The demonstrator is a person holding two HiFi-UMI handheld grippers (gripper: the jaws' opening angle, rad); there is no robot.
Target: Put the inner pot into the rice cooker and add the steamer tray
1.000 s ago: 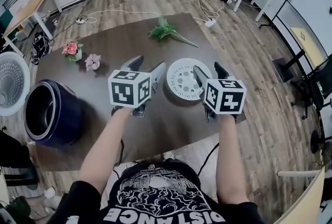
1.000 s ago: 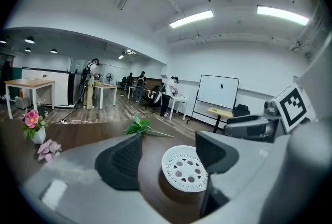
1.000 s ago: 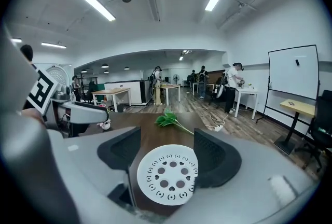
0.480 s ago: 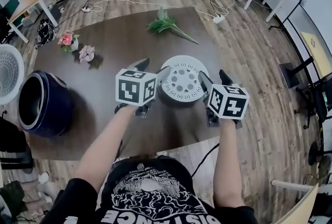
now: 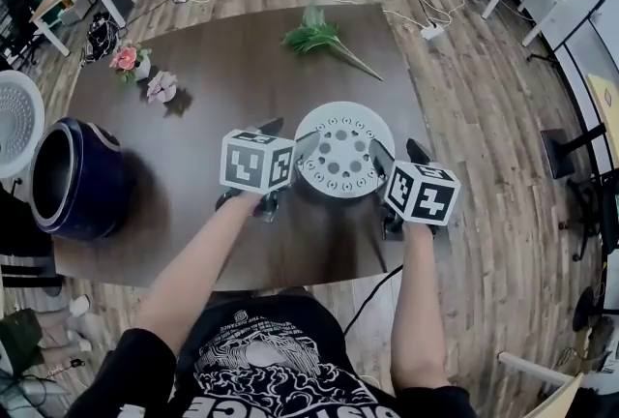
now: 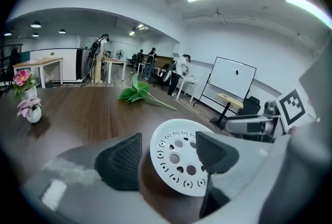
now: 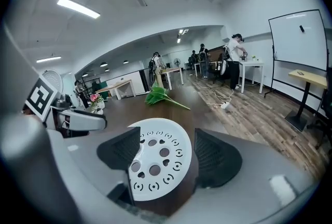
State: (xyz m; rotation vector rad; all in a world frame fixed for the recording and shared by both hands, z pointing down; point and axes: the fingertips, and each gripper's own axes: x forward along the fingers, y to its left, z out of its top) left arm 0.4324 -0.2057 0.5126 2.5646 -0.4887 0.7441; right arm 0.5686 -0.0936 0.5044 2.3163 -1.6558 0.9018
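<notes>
Wood floor (image 7: 249, 109) right of your right claw (image 7: 166, 153); whiteboard (image 7: 298, 44) further right, desks (image 7: 124, 85) far ahead, strip lights (image 7: 78, 8) overhead, white walls (image 7: 249, 15).

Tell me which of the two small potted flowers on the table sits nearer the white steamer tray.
The pale pink flower: it stands on the steamer tray side of the brighter red-pink flower, which is nearer the table's corner.

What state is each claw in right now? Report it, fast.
Left claw: open, holding nothing, at the steamer tray's edge.
Right claw: open, holding nothing, at its opposite edge.
</notes>
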